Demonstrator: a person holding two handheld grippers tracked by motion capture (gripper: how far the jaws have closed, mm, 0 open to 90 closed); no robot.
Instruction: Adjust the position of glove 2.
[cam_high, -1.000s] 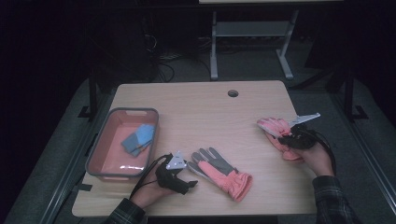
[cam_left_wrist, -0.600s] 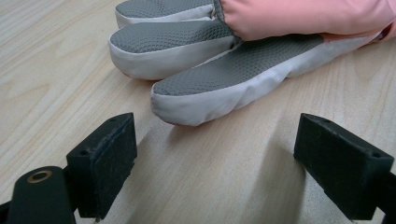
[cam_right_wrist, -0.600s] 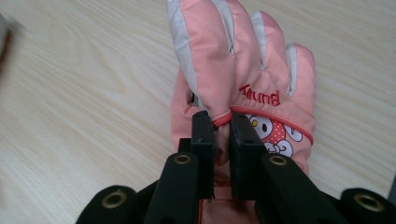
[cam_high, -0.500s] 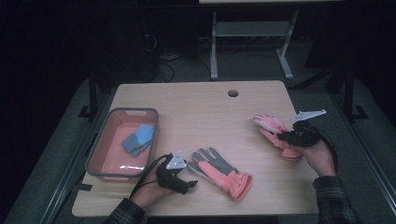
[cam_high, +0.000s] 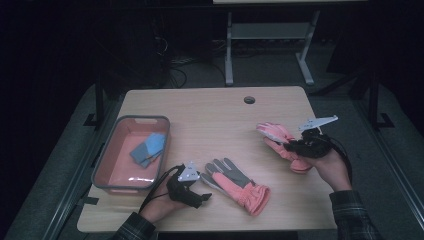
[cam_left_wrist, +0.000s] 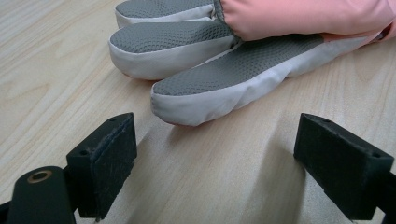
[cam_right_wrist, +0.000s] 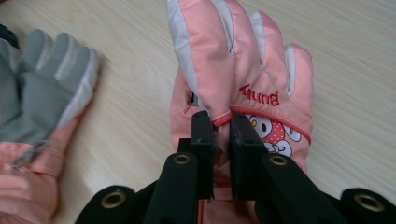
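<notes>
Two pink ski gloves are on the wooden table (cam_high: 210, 110). One glove (cam_high: 235, 184) (cam_left_wrist: 243, 70) lies flat, grey palm up, near the front middle. My left gripper (cam_high: 204, 186) (cam_left_wrist: 219, 172) rests on the table just left of its fingertips, jaws wide open with nothing between them. My right gripper (cam_high: 291, 146) (cam_right_wrist: 221, 128) is shut on the second glove (cam_high: 280, 142) (cam_right_wrist: 243, 79), pinching a fold near its thumb side. That glove hangs lifted off the table at the right, pink back with a cartoon print facing the right gripper view.
A pink tray (cam_high: 107, 160) with a grey rim sits at the table's left and holds a blue cloth (cam_high: 148, 148). A cable hole (cam_high: 249, 99) is near the far edge. A metal stand (cam_high: 270, 45) is on the dark floor behind the table.
My right gripper has raised the second glove and carried it slightly left; its fingers now point up and left. My left gripper has stayed put.
</notes>
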